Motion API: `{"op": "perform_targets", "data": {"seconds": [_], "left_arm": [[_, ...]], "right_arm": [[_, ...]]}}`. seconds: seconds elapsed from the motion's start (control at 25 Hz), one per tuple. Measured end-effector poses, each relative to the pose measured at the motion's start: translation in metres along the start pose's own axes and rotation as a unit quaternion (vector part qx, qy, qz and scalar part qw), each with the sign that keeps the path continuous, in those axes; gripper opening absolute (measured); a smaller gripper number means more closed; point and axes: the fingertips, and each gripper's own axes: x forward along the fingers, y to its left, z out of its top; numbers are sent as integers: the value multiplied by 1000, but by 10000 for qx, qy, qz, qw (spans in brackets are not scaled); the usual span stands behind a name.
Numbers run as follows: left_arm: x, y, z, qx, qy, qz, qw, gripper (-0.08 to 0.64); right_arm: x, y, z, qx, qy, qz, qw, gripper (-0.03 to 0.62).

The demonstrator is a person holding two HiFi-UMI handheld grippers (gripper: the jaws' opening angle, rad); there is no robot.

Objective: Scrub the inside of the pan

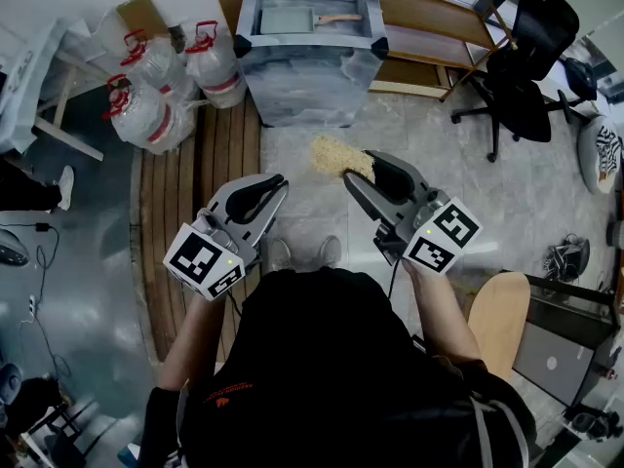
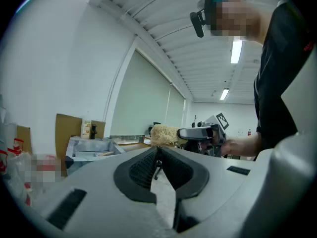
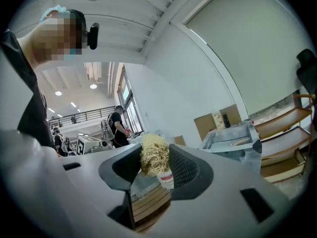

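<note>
The left hand-held gripper (image 1: 277,182) is shut tip to tip with nothing in it. The right hand-held gripper (image 1: 358,168) is clamped on the near end of a straw-coloured fibre scrubber (image 1: 334,154), whose free tuft juts past the tips. The scrubber looks light and springy and would likely squash under pressure.

Farther off, the rectangular pan (image 1: 291,19) lies in the basin of a steel sink unit (image 1: 312,40), well apart from both grippers, its wooden handle (image 1: 343,18) pointing to the right edge. The pan looks stiff and liable to slide, so pinning the handle seems the best hold.
</note>
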Motion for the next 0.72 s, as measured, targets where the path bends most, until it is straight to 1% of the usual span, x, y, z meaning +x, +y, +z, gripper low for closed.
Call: {"op": "perform_targets", "data": {"seconds": [0.24, 0.44, 0.72], "left_arm": [[14, 7, 0, -17, 14, -7, 10000, 41], [29, 10, 1, -5, 42, -13, 10000, 41], [43, 8, -6, 2, 153, 104, 9998, 41]], "right_arm": [[3, -16, 7, -3, -12, 15, 10000, 167], [3, -29, 18, 98, -180, 121, 9997, 169], [-7, -43, 17, 144, -133, 266, 9995, 169]]}}
